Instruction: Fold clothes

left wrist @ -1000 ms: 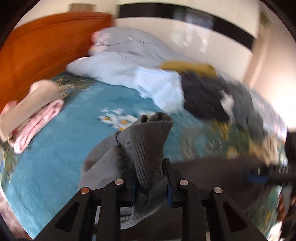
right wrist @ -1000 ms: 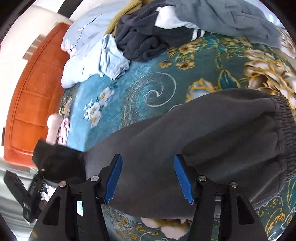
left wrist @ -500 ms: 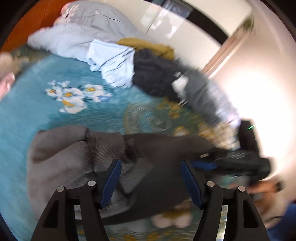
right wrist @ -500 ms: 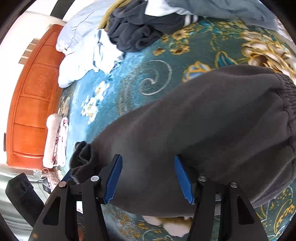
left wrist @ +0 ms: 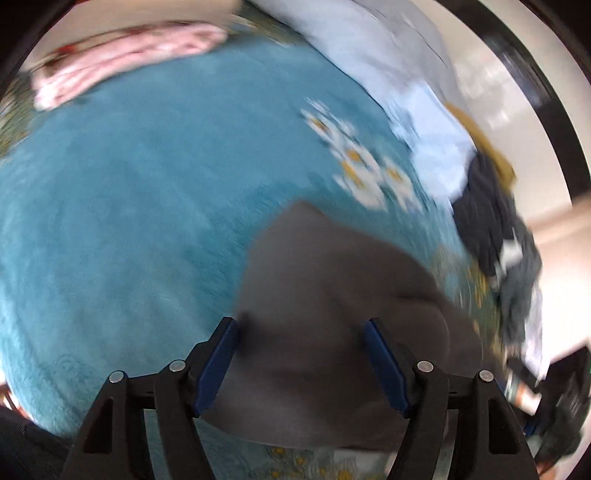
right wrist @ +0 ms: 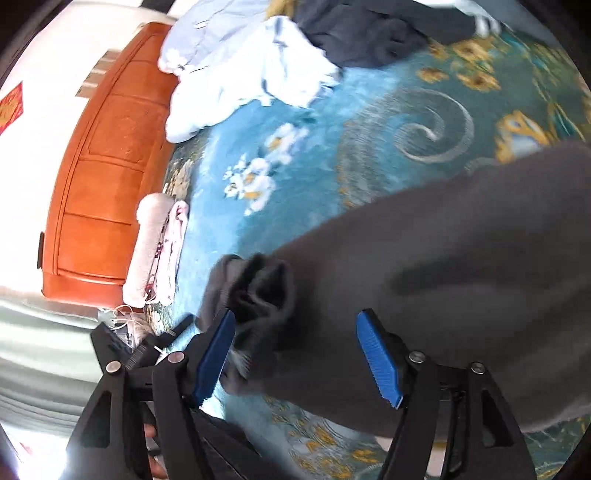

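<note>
Dark grey sweatpants (left wrist: 332,295) lie flat on the teal flowered bedspread (left wrist: 129,221). My left gripper (left wrist: 301,354) is open and empty just above their near part. In the right wrist view the sweatpants (right wrist: 443,266) stretch across to the right, with a bunched ribbed cuff (right wrist: 258,291) at their left end. My right gripper (right wrist: 295,350) is open over the cloth, its left finger beside the cuff.
A folded pink and cream stack (right wrist: 159,243) lies by the orange wooden headboard (right wrist: 107,166). Unfolded clothes are piled at the far side: pale blue (right wrist: 258,66), dark navy (right wrist: 369,29), also the dark heap in the left wrist view (left wrist: 495,221).
My left gripper let go of the ribbed cuff, opened, and swung left over the sweatpants. The pants now lie spread on the bed. My right gripper shifted left toward the cuff.
</note>
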{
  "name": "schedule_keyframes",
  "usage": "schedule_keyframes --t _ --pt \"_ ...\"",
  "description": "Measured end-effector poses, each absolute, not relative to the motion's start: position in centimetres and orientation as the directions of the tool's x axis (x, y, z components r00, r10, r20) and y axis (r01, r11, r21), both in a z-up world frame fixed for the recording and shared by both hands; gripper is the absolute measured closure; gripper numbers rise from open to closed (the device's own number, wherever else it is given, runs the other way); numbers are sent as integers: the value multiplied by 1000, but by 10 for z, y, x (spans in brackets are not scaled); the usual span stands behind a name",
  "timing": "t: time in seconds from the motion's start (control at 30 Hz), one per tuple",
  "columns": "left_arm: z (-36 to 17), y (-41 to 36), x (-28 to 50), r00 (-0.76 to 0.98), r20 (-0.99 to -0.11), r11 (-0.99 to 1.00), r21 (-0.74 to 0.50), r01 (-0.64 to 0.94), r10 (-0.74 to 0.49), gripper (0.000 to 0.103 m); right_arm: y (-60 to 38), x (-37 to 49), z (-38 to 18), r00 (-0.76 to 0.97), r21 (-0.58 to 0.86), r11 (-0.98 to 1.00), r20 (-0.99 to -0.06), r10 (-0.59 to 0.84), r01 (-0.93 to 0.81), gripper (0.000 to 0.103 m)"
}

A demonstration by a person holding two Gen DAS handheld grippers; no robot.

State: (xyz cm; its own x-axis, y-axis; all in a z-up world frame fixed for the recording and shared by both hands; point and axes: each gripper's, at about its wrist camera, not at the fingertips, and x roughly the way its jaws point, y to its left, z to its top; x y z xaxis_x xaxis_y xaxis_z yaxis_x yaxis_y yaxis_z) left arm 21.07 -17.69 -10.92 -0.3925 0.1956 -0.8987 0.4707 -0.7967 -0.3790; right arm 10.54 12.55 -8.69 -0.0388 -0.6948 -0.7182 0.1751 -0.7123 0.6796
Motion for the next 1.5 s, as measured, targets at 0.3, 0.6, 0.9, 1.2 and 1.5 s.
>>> schedule_keyframes --t 0.3,0.6,0.9,1.2,1.5 --pt "-124 -180 212 -389 -865 -738 -484 471 319 29 67 101 -81 40 632 -709 -755 -655 313 33" --pt "-127 -234 247 -638 -640 -383 -768 513 429 29 43 101 -104 55 608 -735 -780 -623 299 84" --pt "-107 -238 243 -717 -503 -339 -862 376 483 28 61 115 -42 17 716 -585 -638 -770 380 94" --pt "-131 -200 212 -430 -752 -576 -660 483 500 28 89 115 -100 37 574 -758 -804 -594 308 94" --pt "-138 -202 210 -439 -740 -544 -672 502 509 28 94 114 -102 46 518 -772 -839 -542 367 46"
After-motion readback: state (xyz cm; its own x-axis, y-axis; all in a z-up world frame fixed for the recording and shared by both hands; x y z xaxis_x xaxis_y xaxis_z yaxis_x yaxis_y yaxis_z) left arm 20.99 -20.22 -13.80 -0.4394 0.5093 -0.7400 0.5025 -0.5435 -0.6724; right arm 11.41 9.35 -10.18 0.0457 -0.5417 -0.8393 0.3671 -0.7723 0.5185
